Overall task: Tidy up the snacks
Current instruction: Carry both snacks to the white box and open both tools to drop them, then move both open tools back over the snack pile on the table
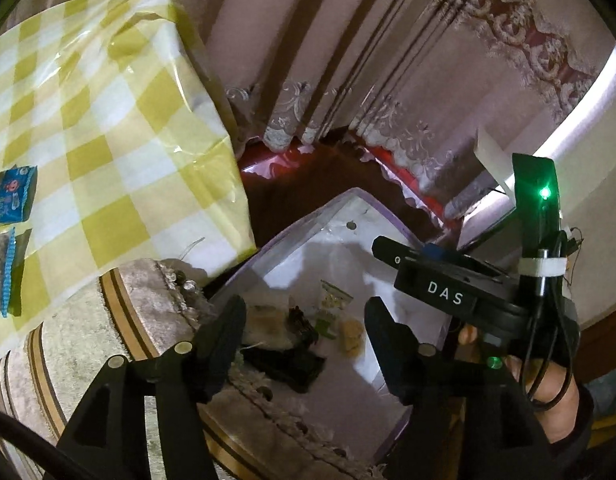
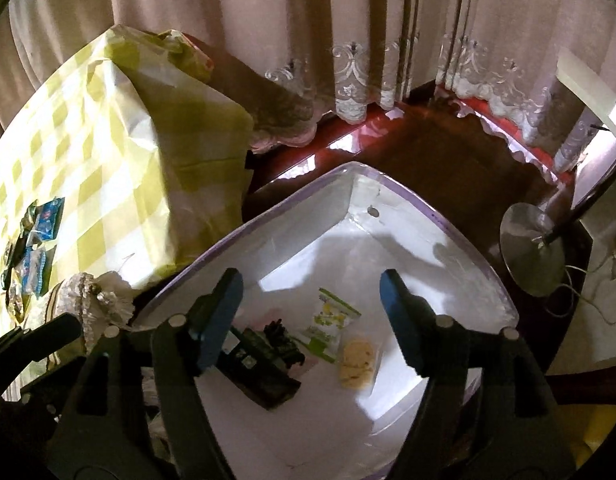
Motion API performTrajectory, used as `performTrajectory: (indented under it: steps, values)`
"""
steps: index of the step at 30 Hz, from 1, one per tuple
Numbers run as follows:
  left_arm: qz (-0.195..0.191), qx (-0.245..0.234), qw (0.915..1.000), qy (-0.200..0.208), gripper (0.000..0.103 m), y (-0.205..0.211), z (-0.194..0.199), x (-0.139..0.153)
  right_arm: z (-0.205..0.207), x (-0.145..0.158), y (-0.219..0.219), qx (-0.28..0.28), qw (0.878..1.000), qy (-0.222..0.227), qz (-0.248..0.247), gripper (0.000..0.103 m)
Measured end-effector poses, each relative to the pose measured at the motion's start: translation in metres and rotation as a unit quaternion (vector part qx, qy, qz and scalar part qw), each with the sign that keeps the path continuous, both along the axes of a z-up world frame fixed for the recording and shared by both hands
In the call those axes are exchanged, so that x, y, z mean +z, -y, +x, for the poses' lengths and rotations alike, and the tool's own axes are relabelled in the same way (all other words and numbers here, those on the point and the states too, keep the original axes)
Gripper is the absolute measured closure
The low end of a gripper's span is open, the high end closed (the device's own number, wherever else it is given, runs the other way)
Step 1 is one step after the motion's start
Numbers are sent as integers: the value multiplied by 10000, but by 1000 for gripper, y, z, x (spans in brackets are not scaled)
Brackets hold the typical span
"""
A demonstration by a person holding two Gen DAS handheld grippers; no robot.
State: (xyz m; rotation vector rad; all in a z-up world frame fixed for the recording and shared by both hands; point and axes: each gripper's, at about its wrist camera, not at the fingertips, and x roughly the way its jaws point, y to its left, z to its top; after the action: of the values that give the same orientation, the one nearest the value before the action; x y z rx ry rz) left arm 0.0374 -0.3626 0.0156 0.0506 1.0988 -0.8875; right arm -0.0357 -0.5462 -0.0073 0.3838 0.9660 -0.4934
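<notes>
Inside, four snacks (image 2: 328,320), one bin (image 2: 388,184)

Snack packets (image 2: 332,320) lie in white bin (image 2: 388,188).

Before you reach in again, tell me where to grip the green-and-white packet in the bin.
The green-and-white packet lies flat on the floor of the white bin, its lower edge crowded by a dark packet. Probably come straight down and pinch its upper sealed edge, which is clear of neighbours.
</notes>
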Motion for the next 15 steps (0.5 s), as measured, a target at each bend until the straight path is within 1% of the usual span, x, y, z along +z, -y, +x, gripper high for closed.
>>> performTrajectory:
  steps: [7, 15]
  values:
    - [-25, 171, 9998, 48, 40, -14, 6, 4, 6, 2, -9, 144, 9999, -3, 30, 26]
    - [-25, 696, 9974, 182, 40, -49, 25, 12, 12, 8, -25, 316, 9995, 20, 5, 26]
